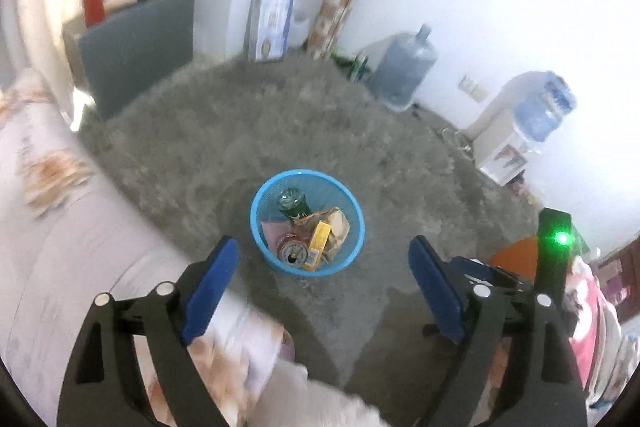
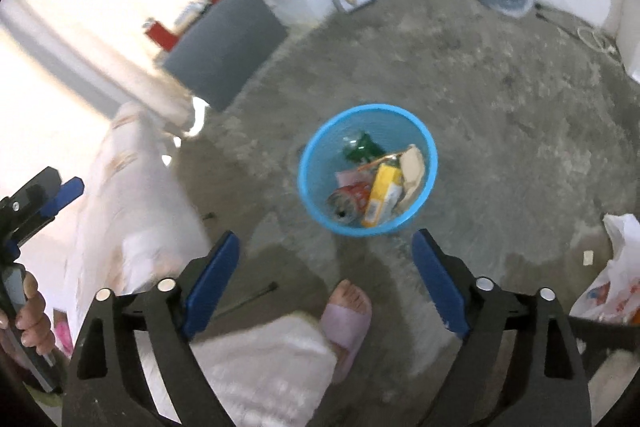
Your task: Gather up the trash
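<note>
Left wrist view looks steeply down at a bare concrete floor [image 1: 320,115], and the left gripper [image 1: 324,263] hangs over it with its two blue-padded fingers [image 1: 210,285] spread wide and nothing between them. A blue mesh basket [image 1: 258,223] stands on the floor beyond the fingertips, framed in the gap between them and well clear of both pads. One such basket is in sight.

Inside the basket the trash can be counted: one green glass bottle [image 1: 294,205] at the far side, one crushed red can [image 1: 294,253] at the near side, one yellow carton [image 1: 319,241] leaning just right of the can, one crumpled brown paper wrapper [image 1: 338,227] against the right wall, and one pink scrap [image 1: 274,231] against the left wall.

From the right wrist view, the right gripper [image 2: 326,261] is tipped down in the same way, its fingers [image 2: 438,281] also standing wide apart and empty. Here the basket sits ahead of the tips, a little nearer the right finger than the left, not touching either. The left gripper shows at the left edge of this view, held in a hand [image 2: 34,319] curled round its handle. Nearer than the basket, one foot in a pale pink slipper [image 2: 348,323] rests on the floor between the right gripper's fingers. A white plastic bag [image 2: 612,279] lies well to the right of the basket. Two large water jugs stand far beyond the basket by the wall, one [image 1: 404,67] on the floor, the other [image 1: 544,107] on a dispenser.
</note>
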`<state>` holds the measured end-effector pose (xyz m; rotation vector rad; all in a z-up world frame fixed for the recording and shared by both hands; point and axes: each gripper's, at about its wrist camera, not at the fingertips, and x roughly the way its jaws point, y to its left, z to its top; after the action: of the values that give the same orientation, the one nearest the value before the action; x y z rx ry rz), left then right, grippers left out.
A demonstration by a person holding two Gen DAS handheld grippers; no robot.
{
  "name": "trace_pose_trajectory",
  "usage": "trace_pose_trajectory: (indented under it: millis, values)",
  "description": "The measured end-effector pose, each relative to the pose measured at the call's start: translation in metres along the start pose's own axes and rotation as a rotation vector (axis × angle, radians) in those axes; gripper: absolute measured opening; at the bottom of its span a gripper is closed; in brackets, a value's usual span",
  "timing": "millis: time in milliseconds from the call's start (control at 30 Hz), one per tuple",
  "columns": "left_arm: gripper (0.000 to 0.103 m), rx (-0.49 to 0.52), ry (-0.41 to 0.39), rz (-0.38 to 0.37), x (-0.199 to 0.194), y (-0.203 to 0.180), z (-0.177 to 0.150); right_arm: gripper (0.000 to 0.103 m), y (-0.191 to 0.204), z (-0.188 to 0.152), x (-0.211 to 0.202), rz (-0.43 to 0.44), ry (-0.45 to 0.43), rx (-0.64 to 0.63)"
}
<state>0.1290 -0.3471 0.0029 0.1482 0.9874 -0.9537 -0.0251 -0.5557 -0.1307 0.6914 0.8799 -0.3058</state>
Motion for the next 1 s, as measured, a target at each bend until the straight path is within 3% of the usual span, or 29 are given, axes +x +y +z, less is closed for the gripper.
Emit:
trace_pose_trajectory:
  millis: [200, 400, 500, 667, 867, 1000]
  values:
    - [0.092, -0.043, -0.139, 0.103, -0.104, 0.01, -0.087, 0.095, 0.052, -0.053, -0.054, -0.033, -0.074, -0.095]
    - [0.098, -0.078, -0.279, 0.346, -0.176, 0.022, -0.151, 0.095, 0.097, -0.085, -0.087, -0.067, -0.162, -0.152]
    - [0.098, -0.092, -0.33, 0.418, -0.195, 0.028, -0.167, 0.095, 0.12, -0.095, -0.101, -0.076, -0.219, -0.218]
    - [0.098, -0.18, -0.368, 0.441, -0.22, 0.054, -0.192, 0.095, 0.144, -0.104, -0.11, -0.104, -0.265, -0.289]
    - [0.098, -0.274, -0.376, 0.524, -0.235, 0.077, -0.215, 0.095, 0.165, -0.105, -0.102, -0.067, -0.252, -0.333]
    - [0.098, -0.333, -0.371, 0.609, -0.241, 0.088, -0.222, 0.095, 0.168, -0.107, -0.103, -0.061, -0.29, -0.352]
